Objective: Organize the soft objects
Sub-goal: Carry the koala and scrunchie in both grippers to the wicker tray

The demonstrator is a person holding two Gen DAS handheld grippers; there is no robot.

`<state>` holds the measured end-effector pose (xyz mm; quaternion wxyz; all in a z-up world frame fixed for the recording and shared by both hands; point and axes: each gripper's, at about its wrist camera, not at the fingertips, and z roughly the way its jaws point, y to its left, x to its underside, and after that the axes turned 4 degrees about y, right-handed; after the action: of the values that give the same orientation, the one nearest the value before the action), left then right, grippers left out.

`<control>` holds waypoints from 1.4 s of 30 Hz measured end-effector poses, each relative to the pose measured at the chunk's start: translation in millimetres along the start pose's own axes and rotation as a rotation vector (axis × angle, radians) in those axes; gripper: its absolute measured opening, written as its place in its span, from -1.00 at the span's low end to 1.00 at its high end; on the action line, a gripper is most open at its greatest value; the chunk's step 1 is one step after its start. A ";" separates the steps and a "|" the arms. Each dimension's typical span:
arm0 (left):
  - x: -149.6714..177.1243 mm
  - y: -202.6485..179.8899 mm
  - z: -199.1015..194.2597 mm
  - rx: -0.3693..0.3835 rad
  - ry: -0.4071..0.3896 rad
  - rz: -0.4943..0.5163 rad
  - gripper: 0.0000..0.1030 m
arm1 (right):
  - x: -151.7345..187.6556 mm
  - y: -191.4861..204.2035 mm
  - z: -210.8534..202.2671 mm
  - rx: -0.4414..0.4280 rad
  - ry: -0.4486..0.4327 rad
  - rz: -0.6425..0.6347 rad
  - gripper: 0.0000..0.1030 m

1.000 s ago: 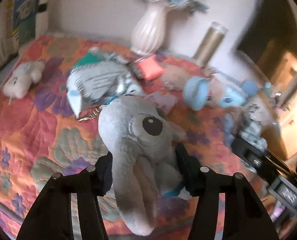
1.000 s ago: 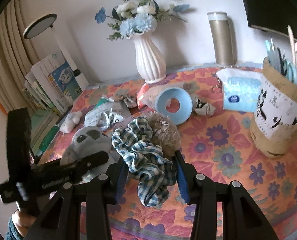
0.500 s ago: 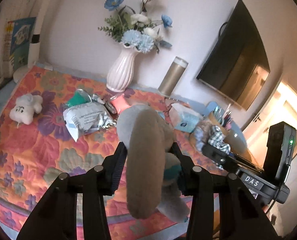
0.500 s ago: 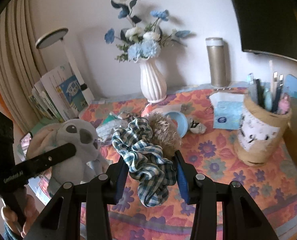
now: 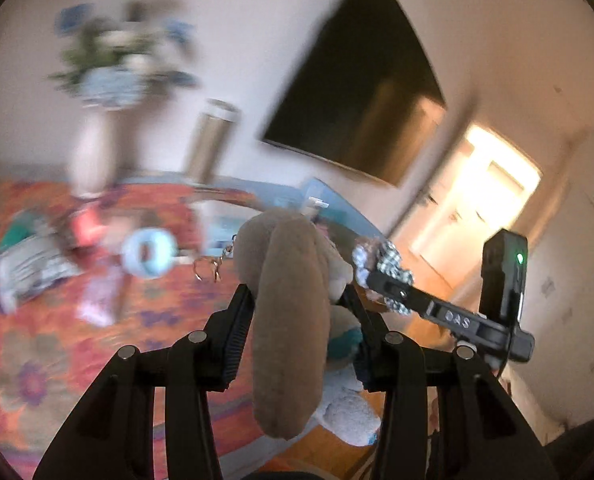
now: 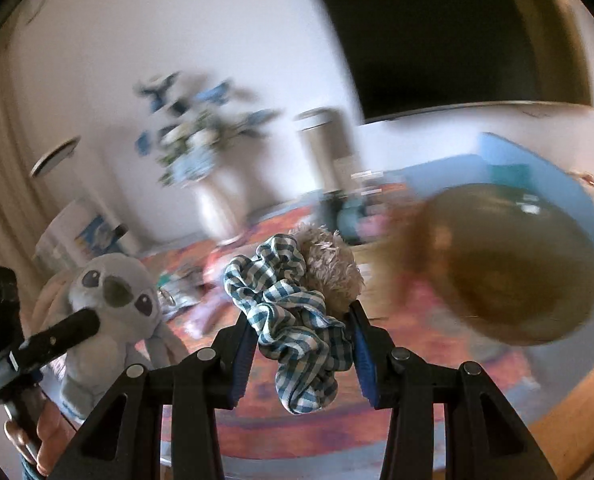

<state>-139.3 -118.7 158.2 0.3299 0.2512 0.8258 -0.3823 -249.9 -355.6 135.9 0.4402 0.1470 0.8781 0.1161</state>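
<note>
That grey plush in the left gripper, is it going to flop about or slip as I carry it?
The grey plush probably flops: a long soft limb droops below the left gripper. It looks light and squashy, so the pinch likely holds. Its dangling key ring may snag.

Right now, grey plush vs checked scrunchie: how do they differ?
The grey plush toy is a plain grey figure with eyes and a long ear; the checked scrunchie is a gathered blue-and-white fabric ring. The plush is bulkier. The left gripper holds the plush; the right gripper holds the scrunchie. Both are soft and lifted.

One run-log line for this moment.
left gripper: shut on grey plush toy | right gripper: shut on checked scrunchie | both lifted above table
</note>
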 end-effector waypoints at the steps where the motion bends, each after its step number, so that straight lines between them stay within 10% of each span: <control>1: -6.1 -18.3 18.2 0.027 0.025 0.037 -0.20 | -3.0 -14.5 -7.9 0.023 -0.012 0.023 -0.18; 10: -56.9 -124.6 144.8 0.157 0.118 0.230 -0.20 | -42.8 -133.9 -52.9 0.191 -0.121 0.220 -0.18; 17: -71.3 -150.4 238.7 0.040 0.144 0.323 -0.18 | -62.9 -195.8 -14.2 0.220 -0.038 0.350 -0.14; 19: -70.5 -152.4 254.7 -0.019 0.143 0.358 -0.08 | -66.9 -208.3 -0.3 0.211 -0.013 0.371 0.26; 21: -73.0 -148.2 264.4 -0.064 0.137 0.359 0.49 | -63.2 -219.4 2.9 0.235 -0.004 0.386 0.32; 31: -66.8 -142.4 234.2 -0.085 0.097 0.341 0.68 | -49.6 -219.0 -5.0 0.180 -0.027 0.380 0.33; 42: -27.9 -64.1 111.4 -0.267 0.009 0.261 0.68 | -45.8 -96.0 -7.8 0.062 -0.018 0.111 0.36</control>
<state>-124.5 -249.3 154.0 0.4035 0.3118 0.8310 -0.2223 -245.1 -461.9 142.3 0.4364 0.2100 0.8677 0.1117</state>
